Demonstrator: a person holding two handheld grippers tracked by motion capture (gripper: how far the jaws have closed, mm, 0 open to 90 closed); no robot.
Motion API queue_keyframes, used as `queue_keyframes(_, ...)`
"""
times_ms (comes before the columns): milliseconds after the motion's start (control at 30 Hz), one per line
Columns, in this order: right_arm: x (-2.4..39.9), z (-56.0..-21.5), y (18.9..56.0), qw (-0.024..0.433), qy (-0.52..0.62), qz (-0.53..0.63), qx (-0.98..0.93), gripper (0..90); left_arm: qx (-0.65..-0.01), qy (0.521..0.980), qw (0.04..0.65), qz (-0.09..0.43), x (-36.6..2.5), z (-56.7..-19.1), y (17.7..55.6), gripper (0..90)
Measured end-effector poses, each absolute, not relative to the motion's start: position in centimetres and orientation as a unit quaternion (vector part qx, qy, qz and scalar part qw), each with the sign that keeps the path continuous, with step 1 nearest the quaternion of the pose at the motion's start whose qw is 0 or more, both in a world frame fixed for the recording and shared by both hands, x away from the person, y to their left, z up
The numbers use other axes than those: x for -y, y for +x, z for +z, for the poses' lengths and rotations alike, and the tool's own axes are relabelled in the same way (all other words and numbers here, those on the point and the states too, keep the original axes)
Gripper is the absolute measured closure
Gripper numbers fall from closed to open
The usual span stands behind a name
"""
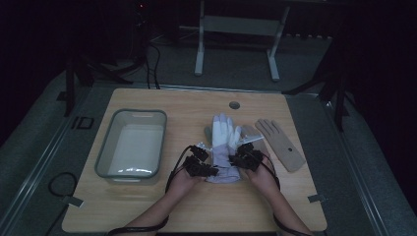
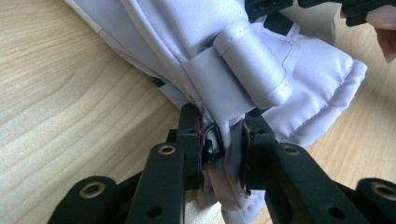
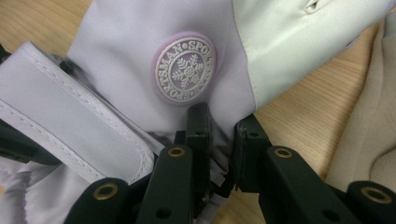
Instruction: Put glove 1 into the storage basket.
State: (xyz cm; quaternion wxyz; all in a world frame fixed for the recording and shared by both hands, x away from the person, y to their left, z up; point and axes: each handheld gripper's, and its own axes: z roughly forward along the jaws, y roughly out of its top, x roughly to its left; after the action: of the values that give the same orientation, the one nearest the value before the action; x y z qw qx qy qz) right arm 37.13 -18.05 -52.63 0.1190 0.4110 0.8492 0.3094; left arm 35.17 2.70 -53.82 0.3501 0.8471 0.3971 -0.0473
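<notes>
Now both grippers, left [image 1: 198, 162] and right [image 1: 247, 156], are clamped on the cuff of the white glove [image 1: 223, 142], near the desk's front-middle. Thin fabric pinches could slip when lifting.

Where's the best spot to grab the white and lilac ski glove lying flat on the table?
Probably the cuff end of the ski glove, from the person's side. It lies flat with fingers pointing away, so its soft cuff edge bunches easily. The left gripper and right gripper are already shut on that fabric at opposite cuff corners.
</notes>
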Motion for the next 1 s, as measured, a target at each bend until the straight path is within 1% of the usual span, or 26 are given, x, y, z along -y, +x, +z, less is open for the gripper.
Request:
queue_keyframes(100, 18.1, -52.2, 37.2, 0.109, 0.417, 0.311, -0.847, 79.7, -0.392, 0.852, 0.343, -0.046, -2.7, -53.4, 35.3, 75.9)
queue_keyframes(633, 17.0, -50.2, 37.0, 0.106, 0.409, 0.325, -0.846, 79.6, -0.379, 0.864, 0.329, -0.045, -4.2, -50.9, 35.5, 76.1)
queue_keyframes(667, 16.9, -50.0, 37.0, 0.105, 0.41, 0.326, -0.845, 79.6, -0.376, 0.865, 0.329, -0.043, -4.7, -50.0, 35.6, 76.1)
queue_keyframes(800, 16.0, -48.0, 36.9, 0.113, 0.407, 0.339, -0.841, 79.6, -0.371, 0.867, 0.331, -0.035, -5.5, -48.3, 35.7, 76.0)
queue_keyframes(1000, 15.2, -45.9, 36.9, 0.121, 0.4, 0.353, -0.837, 79.6, -0.362, 0.872, 0.33, -0.025, -6.4, -46.1, 35.8, 76.0)
